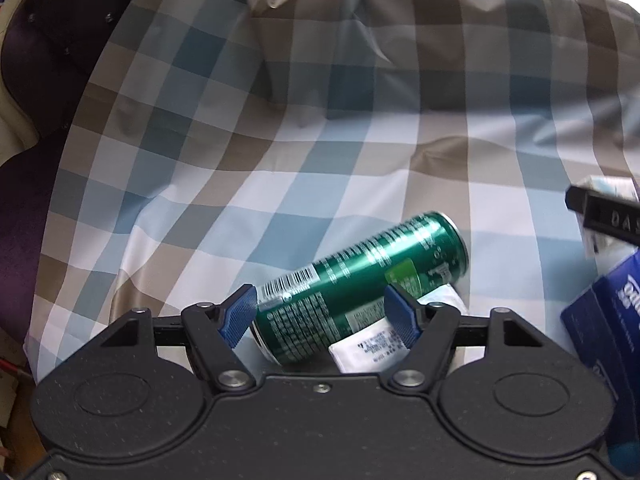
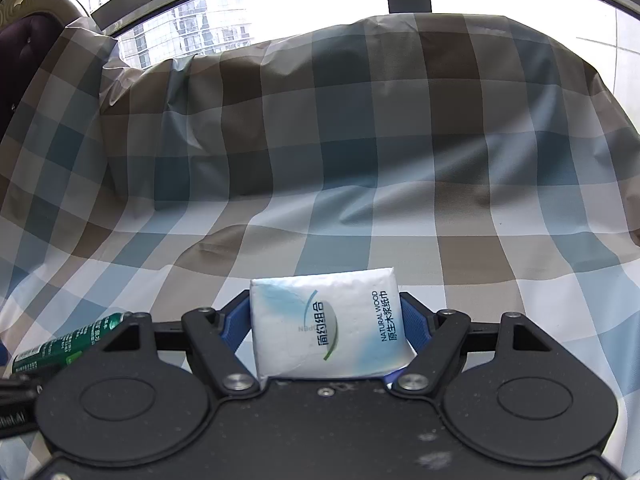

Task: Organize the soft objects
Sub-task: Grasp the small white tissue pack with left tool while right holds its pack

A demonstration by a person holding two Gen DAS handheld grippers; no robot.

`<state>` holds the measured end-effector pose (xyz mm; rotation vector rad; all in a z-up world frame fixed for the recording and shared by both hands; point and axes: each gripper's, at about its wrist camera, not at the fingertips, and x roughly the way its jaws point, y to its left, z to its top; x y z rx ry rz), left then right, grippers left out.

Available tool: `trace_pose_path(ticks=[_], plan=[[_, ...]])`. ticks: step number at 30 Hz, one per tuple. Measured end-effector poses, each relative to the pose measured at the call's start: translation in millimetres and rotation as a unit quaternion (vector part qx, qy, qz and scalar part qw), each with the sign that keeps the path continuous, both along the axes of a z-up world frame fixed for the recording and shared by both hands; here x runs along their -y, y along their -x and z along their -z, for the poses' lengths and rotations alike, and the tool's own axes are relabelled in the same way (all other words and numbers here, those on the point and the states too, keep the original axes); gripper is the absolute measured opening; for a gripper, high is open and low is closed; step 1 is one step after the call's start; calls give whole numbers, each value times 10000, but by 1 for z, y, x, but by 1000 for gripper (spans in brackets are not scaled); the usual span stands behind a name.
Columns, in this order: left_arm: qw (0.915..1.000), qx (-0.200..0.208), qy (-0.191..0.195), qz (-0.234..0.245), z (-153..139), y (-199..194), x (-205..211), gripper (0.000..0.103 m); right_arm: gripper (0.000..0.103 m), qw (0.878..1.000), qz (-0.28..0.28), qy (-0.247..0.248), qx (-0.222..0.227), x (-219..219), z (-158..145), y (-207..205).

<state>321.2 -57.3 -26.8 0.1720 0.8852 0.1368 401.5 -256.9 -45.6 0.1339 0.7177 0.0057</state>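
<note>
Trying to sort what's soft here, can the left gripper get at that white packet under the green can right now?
Probably not cleanly. The left gripper straddles the green can, which lies across the white packet, so the can likely has to move first.

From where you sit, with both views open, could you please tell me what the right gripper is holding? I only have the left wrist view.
Observer: The right gripper is shut on a white tissue pack, with a pad on each side.
Operator: Thank you. How does the pack sit in the jaws?
Observer: Printed face up, its far edge sticking out past the fingertips.
Operator: And what lies ahead of that gripper?
Observer: Checked cloth rising over a hump, then a window with tower blocks outside.
</note>
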Motion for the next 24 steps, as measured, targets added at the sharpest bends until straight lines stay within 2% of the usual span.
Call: trace_pose_path(ticks=[1, 4, 7, 12, 13, 15, 20, 24], plan=[[9999, -61, -15, 84, 3, 5, 3, 66, 75, 10000, 0, -1, -2, 0, 0, 0], [9977, -437, 382, 340, 10, 16, 4, 66, 75, 10000, -5, 1, -9, 0, 0, -1], [9971, -396, 527, 374, 4, 26, 2, 66, 75, 10000, -17, 3, -9, 0, 0, 0], [9876, -540, 1459, 190, -12, 32, -15, 69, 75, 10000, -15, 5, 2, 0, 0, 0], [9856, -549, 1591, 163, -13, 34, -17, 73, 75, 10000, -14, 4, 10, -1, 0, 0], [9834, -548, 1721, 143, -14, 36, -15, 80, 75, 10000, -10, 12, 26, -1, 0, 1], [9802, -583, 1886, 165, -5, 41, -5, 82, 75, 10000, 9, -6, 30, 0, 0, 2], [9809, -549, 1857, 176, 4, 44, 5, 86, 75, 10000, 19, -19, 48, 1, -1, 2]])
